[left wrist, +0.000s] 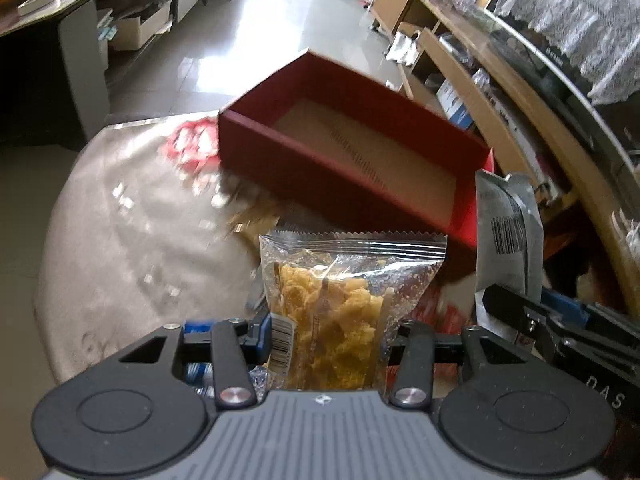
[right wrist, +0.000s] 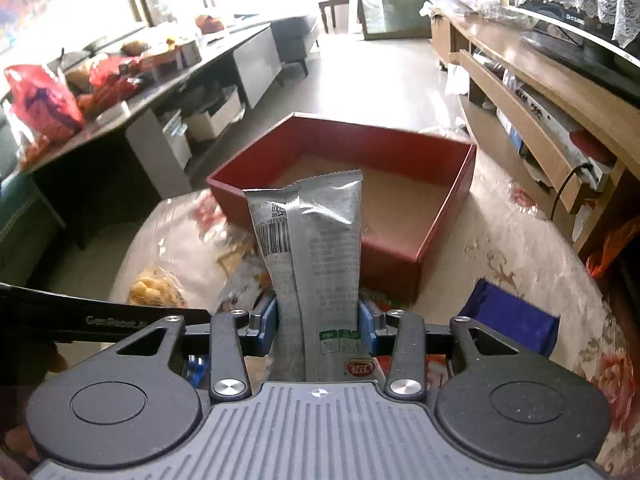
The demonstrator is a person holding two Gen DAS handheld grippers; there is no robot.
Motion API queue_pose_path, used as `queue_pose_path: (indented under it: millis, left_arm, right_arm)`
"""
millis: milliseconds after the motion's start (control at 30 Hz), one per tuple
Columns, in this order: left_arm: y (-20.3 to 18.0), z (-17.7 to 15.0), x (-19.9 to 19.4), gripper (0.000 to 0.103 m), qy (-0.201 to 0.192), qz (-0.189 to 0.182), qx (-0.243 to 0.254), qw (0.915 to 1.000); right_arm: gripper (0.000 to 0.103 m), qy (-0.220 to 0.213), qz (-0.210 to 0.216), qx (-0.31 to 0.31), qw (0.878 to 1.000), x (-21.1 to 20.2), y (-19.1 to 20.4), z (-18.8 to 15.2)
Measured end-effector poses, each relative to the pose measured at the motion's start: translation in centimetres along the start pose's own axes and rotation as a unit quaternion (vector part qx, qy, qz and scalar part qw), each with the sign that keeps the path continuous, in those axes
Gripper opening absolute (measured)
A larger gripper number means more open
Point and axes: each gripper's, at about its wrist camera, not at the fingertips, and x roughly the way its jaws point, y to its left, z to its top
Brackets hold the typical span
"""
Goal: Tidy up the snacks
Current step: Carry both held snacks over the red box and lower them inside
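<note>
A round table (right wrist: 520, 248) is covered by a beige cloth (left wrist: 120, 220) printed with red flowers. A red box (right wrist: 440, 216), open at the top, is set near the far edge, its brown bottom bare. A blue packet (right wrist: 508, 316) is laid near the right edge, just beside the box's near corner. Several small wrappers (right wrist: 236, 256), blurred, are scattered in the middle, close to the box's near side.
</note>
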Motion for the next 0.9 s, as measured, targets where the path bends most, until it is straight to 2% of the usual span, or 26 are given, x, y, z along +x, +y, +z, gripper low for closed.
queue_pose_path:
  millis: [167, 300, 533, 633, 900]
  left_arm:
    - [-1.4, 3.7, 0.6, 0.047, -0.023, -0.010, -0.001, 0.9997]
    - [-2.8, 6.8, 1.6, 0.047, -0.045, -0.004, 0.012, 0.9989]
    - [-3.7, 12.2, 5.4, 0.047, -0.067, 0.002, 0.010, 0.9977]
    - [-4.1, 13.6, 7.2, 0.047, -0.075, 0.015, 0.020, 0.9968]
    - [-4.0, 13.8, 12.7, 0.047, -0.032, 0.043, 0.036, 0.9979]
  right_arm:
    - [0.049, -0.017, -0.005, 0.018, 1.000, 0.8, -1.0, 2.1]
    - [0.049, -0.030, -0.010, 0.026, 0.999, 1.9, -1.7, 4.3]
    - [0.049, -0.032, -0.024, 0.040, 0.998, 5.4, -3.3, 7.4]
    - [0.049, -0.028, -0.026, 0.045, 0.998, 7.1, -3.8, 8.2]
    - [0.049, 0.007, -0.031, 0.045, 0.998, 11.2, -4.3, 8.3]
